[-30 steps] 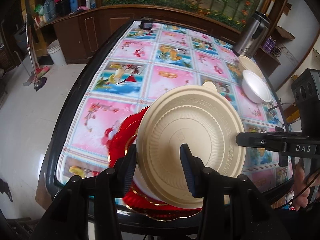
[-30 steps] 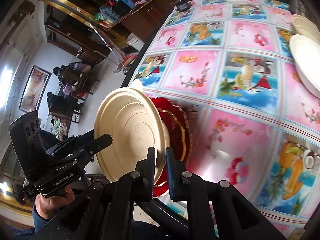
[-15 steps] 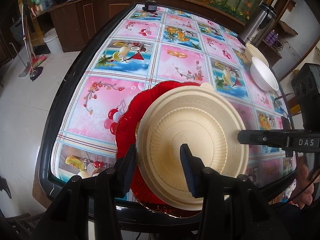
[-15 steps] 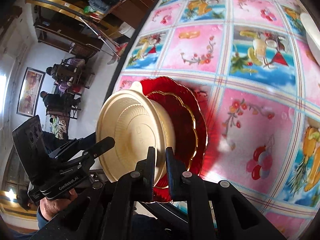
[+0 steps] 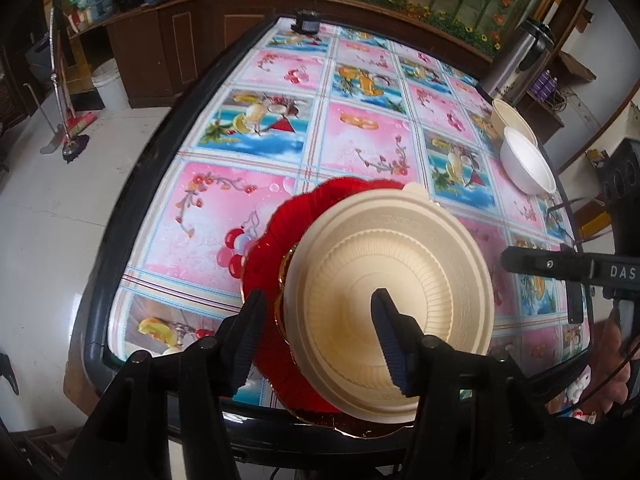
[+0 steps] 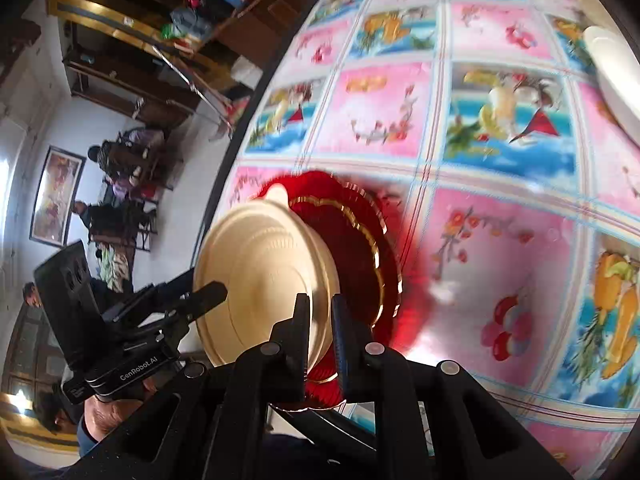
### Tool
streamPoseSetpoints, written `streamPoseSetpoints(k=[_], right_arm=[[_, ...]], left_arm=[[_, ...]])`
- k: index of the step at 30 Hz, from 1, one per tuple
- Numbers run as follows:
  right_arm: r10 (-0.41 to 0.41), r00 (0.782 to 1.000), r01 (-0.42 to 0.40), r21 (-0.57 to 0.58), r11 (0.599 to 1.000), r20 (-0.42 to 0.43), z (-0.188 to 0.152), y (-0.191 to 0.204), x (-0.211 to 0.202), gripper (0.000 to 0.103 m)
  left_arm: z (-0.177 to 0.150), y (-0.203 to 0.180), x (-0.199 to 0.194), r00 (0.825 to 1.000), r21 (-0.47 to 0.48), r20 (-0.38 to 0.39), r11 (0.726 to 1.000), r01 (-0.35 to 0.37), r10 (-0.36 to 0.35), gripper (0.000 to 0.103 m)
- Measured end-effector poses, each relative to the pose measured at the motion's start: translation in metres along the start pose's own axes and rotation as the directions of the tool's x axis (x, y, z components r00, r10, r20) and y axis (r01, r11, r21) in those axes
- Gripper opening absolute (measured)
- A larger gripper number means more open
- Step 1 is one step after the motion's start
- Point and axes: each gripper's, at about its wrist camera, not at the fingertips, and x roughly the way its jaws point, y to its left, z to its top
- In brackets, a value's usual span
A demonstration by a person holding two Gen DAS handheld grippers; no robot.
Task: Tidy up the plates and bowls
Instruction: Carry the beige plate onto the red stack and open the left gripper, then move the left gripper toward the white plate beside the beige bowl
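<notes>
We see a table point(image 5: 132, 208) with a dark rim, covered by a cloth point(image 5: 360, 136) printed in pink and blue squares of fruit and flowers. Near its front edge lies a red scalloped plate point(image 5: 268, 248) with gold trim, and on it sits a cream bowl point(image 5: 400, 280) covered by a ribbed lid with a small tab.

At the table's right edge two more bowls stand close together: a white bowl point(image 5: 526, 162) and, just behind it, a second cream bowl point(image 5: 510, 114). A steel flask point(image 5: 520, 60) stands beyond the far right corner, and a small dark object point(image 5: 306, 24) rests at the far edge.

Our left gripper point(image 5: 316, 334) is spread wide; its right finger lies over the lid and its left finger over the red plate's edge, and we cannot tell whether either touches. Our right gripper point(image 6: 320, 332) is clamped on the rim of the cream bowl.

Readable writing: "DAS" on the right tool as seen from the left wrist, and "GenRobot.AI" on the left tool's body as seen from the right wrist.
</notes>
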Motion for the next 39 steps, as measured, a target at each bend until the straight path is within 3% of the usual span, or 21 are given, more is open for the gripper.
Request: streamPoseSetpoints(k=[7, 12, 18, 23, 31, 39], right_arm=[[-0.047, 0.999, 0.045, 0.082, 0.996, 0.022, -0.003, -0.042, -0.027, 0.013], [-0.026, 1.000, 0.026, 0.040, 0.999, -0.011, 0.004, -0.062, -0.037, 0.013], [0.036, 0.998, -0.041, -0.098, 0.994, -0.051, 0.010, -0.076, -0.054, 0.013], [0.041, 0.990, -0.061, -0.148, 0.987, -0.137, -0.004, -0.102, -0.049, 0.020], [0.122, 0.976, -0.150, -0.154, 0.977, -0.178, -0.020, -0.103, -0.060, 0.020], [0.075, 0.995, -0.084, -0.148, 0.985, -0.063, -0.009, -0.115, -0.112, 0.020]], left_arm=[[-0.008, -0.003, -0.035, 0.991, -0.060, 0.102, 0.995, -0.081, 0.087, 0.057], [-0.026, -0.025, -0.066, 0.967, -0.143, 0.170, 0.975, -0.168, 0.192, 0.059], [-0.061, -0.085, -0.083, 0.955, -0.238, 0.172, 0.951, -0.199, 0.243, 0.060], [-0.102, -0.139, -0.084, 0.962, -0.232, 0.087, 0.945, -0.232, 0.258, 0.060], [-0.108, -0.178, -0.096, 0.970, -0.216, 0.099, 0.956, -0.198, 0.223, 0.061], [-0.073, -0.208, -0.081, 0.988, -0.108, 0.140, 0.993, -0.054, 0.069, 0.064]])
